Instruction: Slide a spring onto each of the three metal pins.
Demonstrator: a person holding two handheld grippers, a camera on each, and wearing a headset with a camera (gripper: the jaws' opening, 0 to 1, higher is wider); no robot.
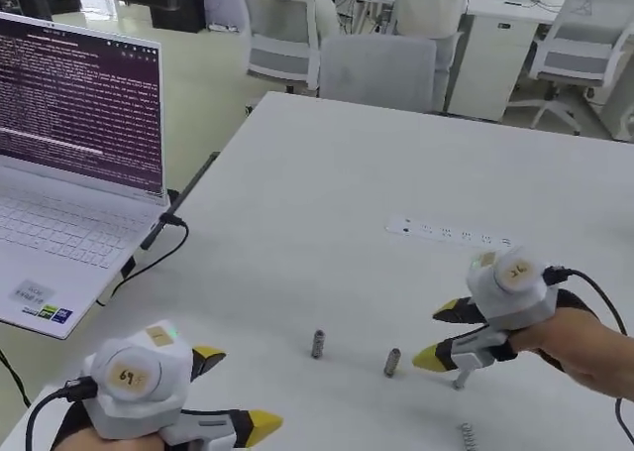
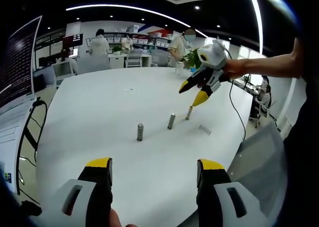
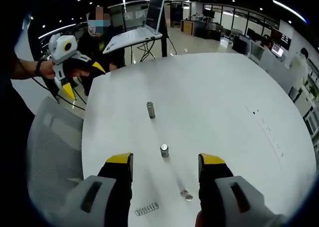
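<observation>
Head view shows left gripper and right gripper both spread, hovering over the table.

- White bench: smooth, matt top.
- Left hand-held gripper and right hand-held gripper: smooth white plastic shells, yellow plastic tips.
- Loose grey coiled metal spring: ridged, dull sheen.

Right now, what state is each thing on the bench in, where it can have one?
left pin: standing, spring on.
middle pin: standing, spring on.
right pin: standing, bare.
loose spring: lying flat, on no pin.
left gripper: open, empty.
right gripper: open, empty.
laptop: lid open, screen lit.
</observation>
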